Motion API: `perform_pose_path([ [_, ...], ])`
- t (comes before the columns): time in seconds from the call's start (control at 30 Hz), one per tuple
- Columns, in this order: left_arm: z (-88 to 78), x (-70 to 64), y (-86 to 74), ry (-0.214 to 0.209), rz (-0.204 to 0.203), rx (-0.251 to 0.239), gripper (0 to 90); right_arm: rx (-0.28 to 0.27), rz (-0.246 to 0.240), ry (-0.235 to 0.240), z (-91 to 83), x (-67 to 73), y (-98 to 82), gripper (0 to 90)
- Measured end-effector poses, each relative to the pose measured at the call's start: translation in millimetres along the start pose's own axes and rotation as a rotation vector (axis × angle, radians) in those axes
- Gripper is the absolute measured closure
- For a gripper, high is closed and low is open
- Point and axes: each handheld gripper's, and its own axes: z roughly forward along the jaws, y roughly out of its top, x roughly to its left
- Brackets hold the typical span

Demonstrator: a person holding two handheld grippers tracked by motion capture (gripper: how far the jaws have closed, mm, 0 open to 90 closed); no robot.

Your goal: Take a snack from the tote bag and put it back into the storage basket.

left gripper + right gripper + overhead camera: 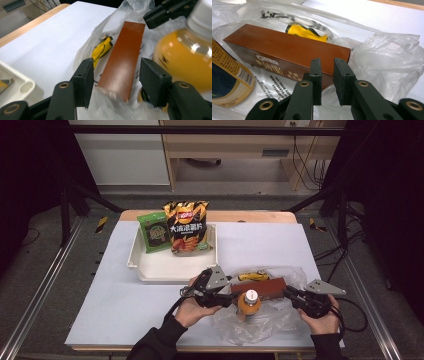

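Observation:
A clear plastic bag (270,320) lies at the table's front with a brown box (262,287), a yellow packet (253,276) and an orange bottle (248,302) with a white cap on it. My left gripper (231,292) is at the box's left end. In the left gripper view the left gripper (120,80) is open, and the near end of the brown box (123,60) lies between the jaws without touching the pads. The right gripper (327,75) sits low at the right end of the brown box (284,52), its jaws a narrow gap apart over the bag film (387,55).
A white tray (135,262) stands behind the bag. It holds an orange-and-black chip bag (186,227) and a green packet (155,232), both leaning upright. White table cover (125,300) stretches left of my hands. Dark frame posts flank the table.

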Motion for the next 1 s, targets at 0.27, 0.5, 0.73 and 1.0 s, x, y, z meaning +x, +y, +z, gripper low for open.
perform_pose_path([
  [0.27, 29.1, 8.2, -13.5, -0.062, 0.010, 0.122, 46.0, -0.009, 0.006, 0.001, -4.0, -0.8, -0.4, 74.6],
  [0.5, 36.9, 8.2, -16.9, -0.070, 0.048, 0.169, 38.7, 0.009, 0.005, -0.015, -0.1, -0.8, -1.3, 73.3],
  [0.73, 53.2, 8.1, -25.5, -0.087, 0.046, 0.215, 35.3, 0.008, 0.012, -0.013, 0.5, -0.8, -2.1, 73.8],
  [1.0, 56.6, 12.2, -25.8, -0.130, 0.036, 0.208, 38.0, 0.010, 0.012, -0.004, 1.6, -1.1, -2.6, 75.6],
])
